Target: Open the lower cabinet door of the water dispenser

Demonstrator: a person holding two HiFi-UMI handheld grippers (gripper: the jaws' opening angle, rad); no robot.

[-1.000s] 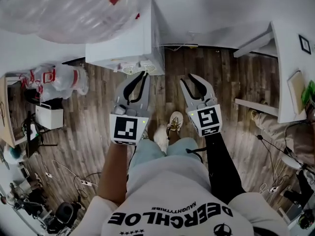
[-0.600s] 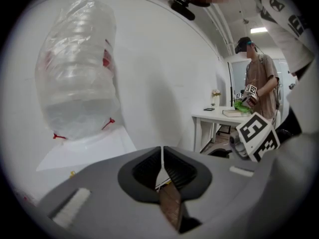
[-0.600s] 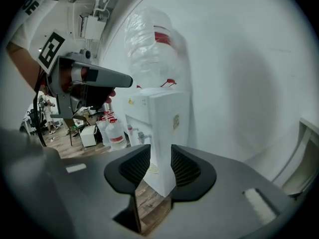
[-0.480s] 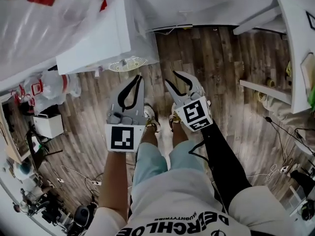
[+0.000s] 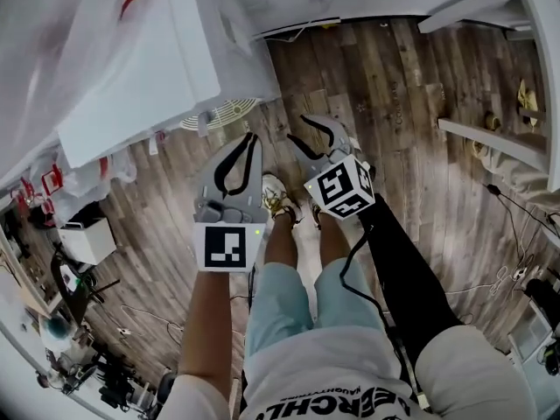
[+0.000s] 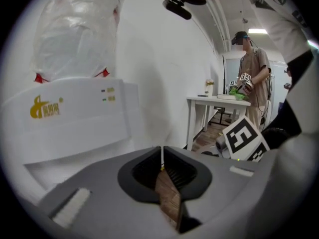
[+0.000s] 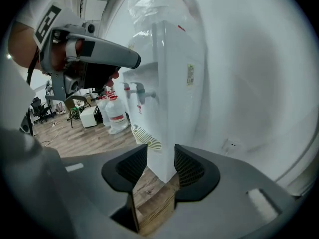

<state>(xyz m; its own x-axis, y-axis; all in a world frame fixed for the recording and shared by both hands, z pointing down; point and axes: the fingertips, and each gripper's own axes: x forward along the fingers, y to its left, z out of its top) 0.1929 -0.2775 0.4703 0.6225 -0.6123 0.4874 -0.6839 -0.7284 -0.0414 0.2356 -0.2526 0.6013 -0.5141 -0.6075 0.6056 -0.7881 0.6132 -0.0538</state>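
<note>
Dispenser [image 5: 131,77] white, boxy, ahead of both grippers, untouched. Left gripper [image 5: 251,136] jaws together; right gripper [image 5: 297,128] jaws opening, nothing between.

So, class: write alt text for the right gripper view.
The right gripper, its jaws opening with nothing between them, points at a corner of the white water dispenser. Water bottles stand on the wooden floor at picture left.

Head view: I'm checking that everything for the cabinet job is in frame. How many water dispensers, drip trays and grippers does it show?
water dispenser: 1
drip tray: 1
grippers: 2, the left gripper and the right gripper, its jaws opening with nothing between them
total: 4
</note>
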